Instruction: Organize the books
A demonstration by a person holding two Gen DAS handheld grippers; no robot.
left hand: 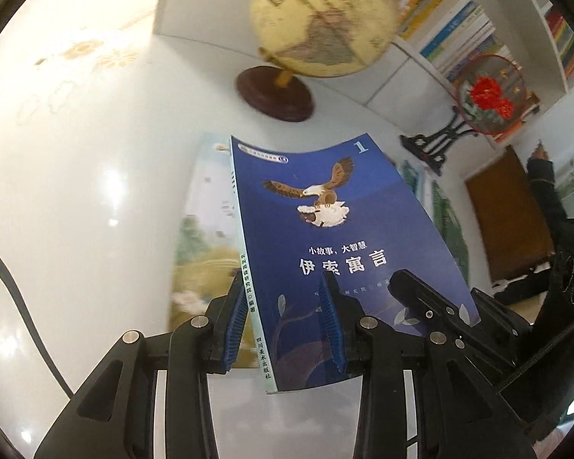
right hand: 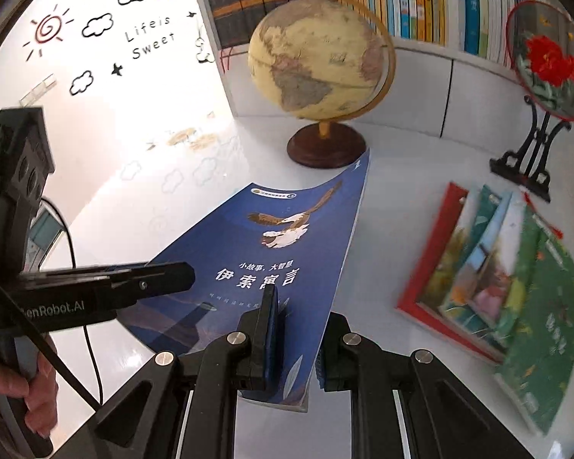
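I have the blue book (right hand: 271, 267) lifted off the white surface (left hand: 76, 210), in front of the globe (right hand: 317, 61), its cover bowing under its own weight. My right gripper (right hand: 291, 344) is closed on the book's near edge, one finger above the cover and one beneath. My left gripper (left hand: 283, 325) looks half open with its fingers straddling the spine corner; I can't tell whether they actually pinch it. The thin paperback could sag and slide out of the right pinch, or its far corner could knock the globe's base if I push forward. A second book (left hand: 203, 229) lies under the blue one on the side away from the loose pile (right hand: 497, 298), which lies further from the globe. Both grippers reach in low and level toward the globe, the left crossing in from the side.
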